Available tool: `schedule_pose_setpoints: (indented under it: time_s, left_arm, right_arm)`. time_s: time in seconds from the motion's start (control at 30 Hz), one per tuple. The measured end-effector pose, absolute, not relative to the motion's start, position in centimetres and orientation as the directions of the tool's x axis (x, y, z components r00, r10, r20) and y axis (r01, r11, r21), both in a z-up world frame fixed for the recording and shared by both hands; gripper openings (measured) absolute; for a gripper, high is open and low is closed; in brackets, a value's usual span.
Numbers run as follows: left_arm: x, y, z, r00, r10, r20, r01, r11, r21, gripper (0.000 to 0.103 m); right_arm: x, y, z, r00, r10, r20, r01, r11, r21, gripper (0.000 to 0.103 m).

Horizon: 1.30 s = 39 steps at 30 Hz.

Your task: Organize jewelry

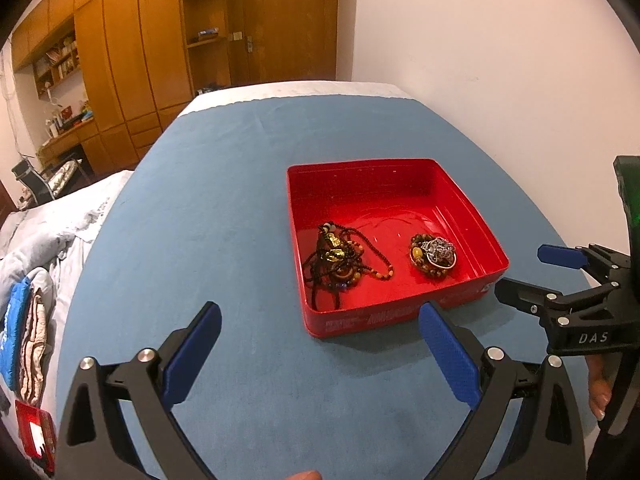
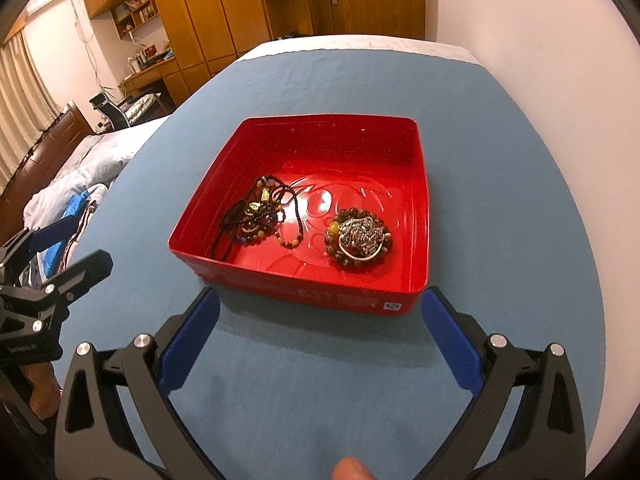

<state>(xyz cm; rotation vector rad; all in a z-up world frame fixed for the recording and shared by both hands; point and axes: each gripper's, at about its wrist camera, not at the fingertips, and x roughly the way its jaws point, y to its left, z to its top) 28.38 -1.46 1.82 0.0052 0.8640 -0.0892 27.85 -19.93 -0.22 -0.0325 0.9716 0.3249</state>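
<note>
A red square tin (image 1: 400, 176) (image 2: 420, 216) sits on the blue cloth. Inside it lie a tangle of dark bead necklaces (image 1: 340, 258) (image 2: 260, 212) at the left and a brown bead bracelet with a silver piece on top (image 1: 436, 255) (image 2: 360, 238) at the right. My left gripper (image 1: 320, 316) is open and empty, just short of the tin's near left corner. My right gripper (image 2: 320, 300) is open and empty too, straddling the tin's near wall from the front. In the left wrist view the right gripper (image 1: 532, 272) shows open beside the tin's right corner.
The blue cloth (image 1: 224, 208) covers a table against a white wall (image 1: 500, 48). A bed with folded clothes (image 1: 28, 328) lies to the left, and wooden wardrobes (image 1: 132, 52) stand behind. A thumb tip (image 2: 352, 470) shows at the bottom edge.
</note>
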Motion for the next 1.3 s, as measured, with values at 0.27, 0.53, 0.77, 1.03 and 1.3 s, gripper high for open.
schedule_pose_setpoints:
  time_s: [0.27, 0.53, 0.77, 1.03, 1.3]
  left_arm:
    - [30.4, -1.4, 0.6, 0.622, -0.089, -0.778, 0.084, 0.995, -0.047, 0.099]
    - [31.9, -1.5, 0.0, 0.616, -0.088, -0.783, 0.091, 0.995, -0.04, 0.099]
    - [32.7, -1.7, -0.6, 0.607, -0.089, -0.79, 0.099, 0.994, -0.035, 0.099]
    - [32.9, -2.0, -0.6, 0.61, -0.084, -0.788, 0.103, 0.994, -0.026, 0.099]
    - [32.9, -2.0, -0.6, 0.61, -0.084, -0.788, 0.104, 0.994, -0.025, 0.099]
  right_arm:
    - [29.8, -19.7, -1.5, 0.5, 0.236, -0.834, -0.28, 0.955, 0.102, 0.1]
    - [30.9, -19.4, -2.4, 0.494, 0.215, -0.842, -0.272, 0.958, 0.085, 0.1]
    - [31.5, -19.6, -3.1, 0.48, 0.221, -0.849, -0.269, 0.958, 0.098, 0.1]
    - [31.6, -19.5, -3.2, 0.477, 0.225, -0.85, -0.27, 0.957, 0.103, 0.1]
    - [31.6, -19.6, -3.2, 0.475, 0.224, -0.851, -0.27, 0.957, 0.101, 0.1]
